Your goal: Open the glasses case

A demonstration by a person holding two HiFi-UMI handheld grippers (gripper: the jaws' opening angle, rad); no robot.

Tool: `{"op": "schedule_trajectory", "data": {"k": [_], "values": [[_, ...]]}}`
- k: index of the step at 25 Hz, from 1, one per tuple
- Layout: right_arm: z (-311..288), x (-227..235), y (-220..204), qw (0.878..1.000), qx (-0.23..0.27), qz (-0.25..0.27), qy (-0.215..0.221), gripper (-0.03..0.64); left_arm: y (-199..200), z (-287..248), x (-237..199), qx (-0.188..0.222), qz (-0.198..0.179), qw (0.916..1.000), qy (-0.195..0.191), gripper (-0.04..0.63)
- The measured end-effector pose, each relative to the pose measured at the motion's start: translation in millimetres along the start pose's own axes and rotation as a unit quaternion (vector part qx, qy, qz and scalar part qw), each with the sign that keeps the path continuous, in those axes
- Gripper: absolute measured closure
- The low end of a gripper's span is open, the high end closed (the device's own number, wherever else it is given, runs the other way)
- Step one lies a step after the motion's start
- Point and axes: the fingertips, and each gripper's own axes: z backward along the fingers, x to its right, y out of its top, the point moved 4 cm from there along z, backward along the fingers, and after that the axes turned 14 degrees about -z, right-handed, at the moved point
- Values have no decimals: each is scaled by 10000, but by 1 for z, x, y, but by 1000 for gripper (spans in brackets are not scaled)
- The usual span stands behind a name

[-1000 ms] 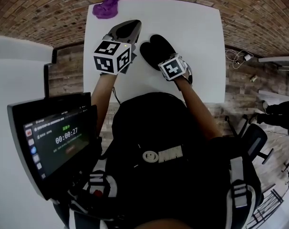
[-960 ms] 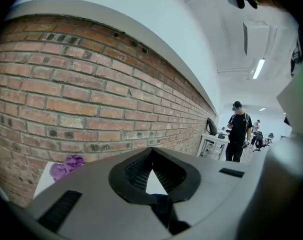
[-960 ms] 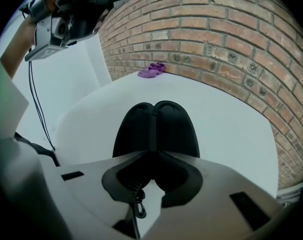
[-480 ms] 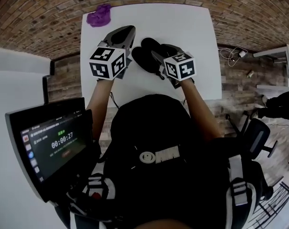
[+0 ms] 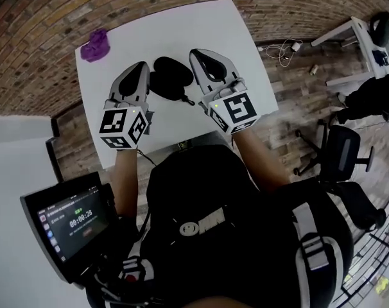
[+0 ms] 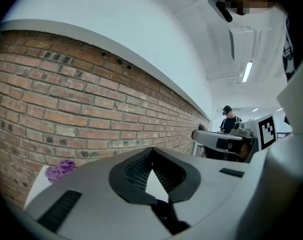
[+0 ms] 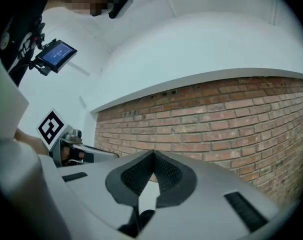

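The black glasses case (image 5: 171,77) lies on the white table (image 5: 239,50) between my two grippers, showing as two dark halves side by side, apparently opened out. My left gripper (image 5: 142,65) hangs just left of it, shut and empty. My right gripper (image 5: 196,54) is held just right of it, lifted and level; its jaws have just been closing and now meet with nothing between them. In the left gripper view the pads (image 6: 141,170) touch at the tips. In the right gripper view the pads (image 7: 167,176) also meet, with a dark shape, likely the case (image 7: 143,218), below them.
A crumpled purple cloth (image 5: 94,45) lies at the table's far left corner, also seen as the cloth (image 6: 60,170) before the brick wall (image 6: 66,109). A monitor (image 5: 71,222) stands at my lower left. An office chair (image 5: 342,159) and cables (image 5: 283,47) are on the floor to the right.
The right gripper has come up off the case and swung level. The case now shows two halves instead of one shape. The left gripper has shifted slightly.
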Motion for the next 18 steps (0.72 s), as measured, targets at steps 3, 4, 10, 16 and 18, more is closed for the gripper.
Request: {"op": "schedule_trajectory", "data": {"k": [3,4,10,16,18], "values": [[16,-9,-7,9999,-123,-24,78,615,-1,10,17,-2,-71,10000,-59,591],[21,-12,-10,9998,-180,-12,104,615,-2,15,22,-19,-98,9999,-48,591],[59,-29,-3,9991,-140,95,389,615,6,45,61,49,-155,9998,82,591],[108,-48,0,9919,-339,1208,184,615,14,71,107,-115,-787,9965,241,591],[123,-52,0,9884,-397,1460,137,615,17,74,123,-64,-770,9969,163,591]]}}
